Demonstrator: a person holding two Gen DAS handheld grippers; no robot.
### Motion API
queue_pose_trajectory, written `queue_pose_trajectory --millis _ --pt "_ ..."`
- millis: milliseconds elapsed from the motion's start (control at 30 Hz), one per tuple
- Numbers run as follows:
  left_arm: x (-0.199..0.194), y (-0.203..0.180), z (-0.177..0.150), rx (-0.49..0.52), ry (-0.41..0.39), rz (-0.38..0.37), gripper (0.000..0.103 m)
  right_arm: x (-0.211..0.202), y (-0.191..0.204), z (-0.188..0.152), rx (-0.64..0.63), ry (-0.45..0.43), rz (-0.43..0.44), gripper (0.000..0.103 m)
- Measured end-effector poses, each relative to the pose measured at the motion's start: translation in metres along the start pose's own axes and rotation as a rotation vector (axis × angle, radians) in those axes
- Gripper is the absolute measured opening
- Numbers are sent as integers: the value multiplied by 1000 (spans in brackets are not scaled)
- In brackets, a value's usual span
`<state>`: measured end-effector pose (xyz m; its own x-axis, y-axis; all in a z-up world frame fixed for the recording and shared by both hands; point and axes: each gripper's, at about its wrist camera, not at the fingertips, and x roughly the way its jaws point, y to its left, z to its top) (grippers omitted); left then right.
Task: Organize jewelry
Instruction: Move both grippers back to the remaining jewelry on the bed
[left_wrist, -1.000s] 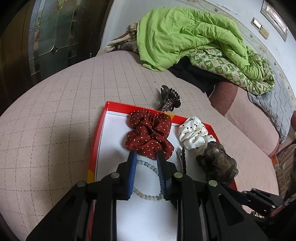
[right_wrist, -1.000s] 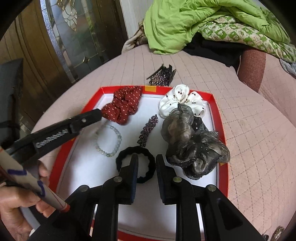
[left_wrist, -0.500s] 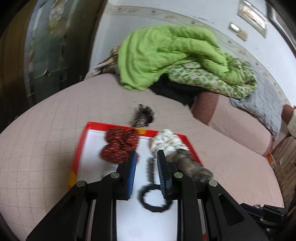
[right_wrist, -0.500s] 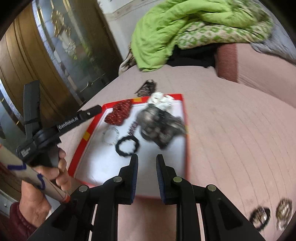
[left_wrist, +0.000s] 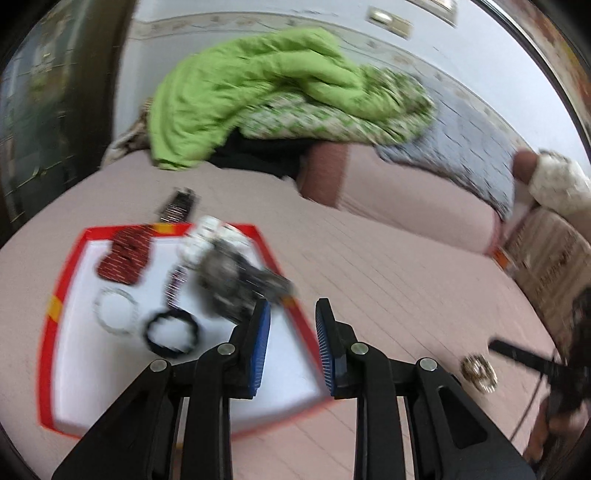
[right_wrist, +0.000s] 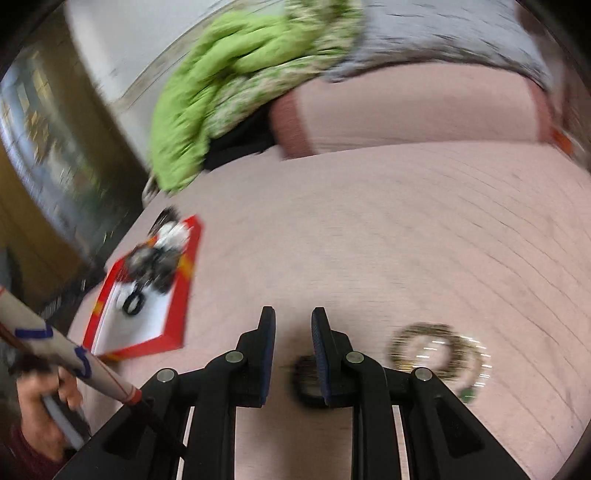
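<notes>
**Both grippers empty; loose pieces lie nearest the right gripper**

Right gripper (right_wrist: 293, 354): jaws are seen slightly apart, nothing between them. A small dark piece (right_wrist: 306, 380) is noted on the pink quilted bed cover (right_wrist: 369, 240), just beside and partly behind the right-hand finger. A gold ring-shaped piece (right_wrist: 436, 354) is found a little further to the right of the tool. Neither is touched. The right gripper is judged the nearer tool for both; the next grasp is judged to call for a small shift rightward and down.

Left gripper (left_wrist: 293, 350): jaws are likewise seen apart and empty, over the tray's near right edge. The red-rimmed tray (left_wrist: 55, 306) is placed ahead and left, with a black hair tie (left_wrist: 171, 332), bead bracelet (left_wrist: 116, 312), red dotted scrunchie (left_wrist: 123, 258) and a dark gauzy scrunchie (left_wrist: 236, 280) inside. A green quilt (left_wrist: 258, 92) is seen far behind.

Heavy motion blur is recorded. The dark piece is half hidden; its type and long axis cannot be told.
</notes>
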<state>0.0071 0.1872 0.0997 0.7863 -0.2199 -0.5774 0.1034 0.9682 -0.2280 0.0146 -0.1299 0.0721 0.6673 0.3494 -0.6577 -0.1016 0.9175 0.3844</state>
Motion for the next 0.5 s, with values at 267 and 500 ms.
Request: queue_pose_trajectory --millis 267,500 --pt "12 -70 -31 101 92 -82 24 -30 -66 11 154 -65 -38 22" --pt "17 -113 -48 162 146 -127 24 -32 -83 9 199 -52 -26 22"
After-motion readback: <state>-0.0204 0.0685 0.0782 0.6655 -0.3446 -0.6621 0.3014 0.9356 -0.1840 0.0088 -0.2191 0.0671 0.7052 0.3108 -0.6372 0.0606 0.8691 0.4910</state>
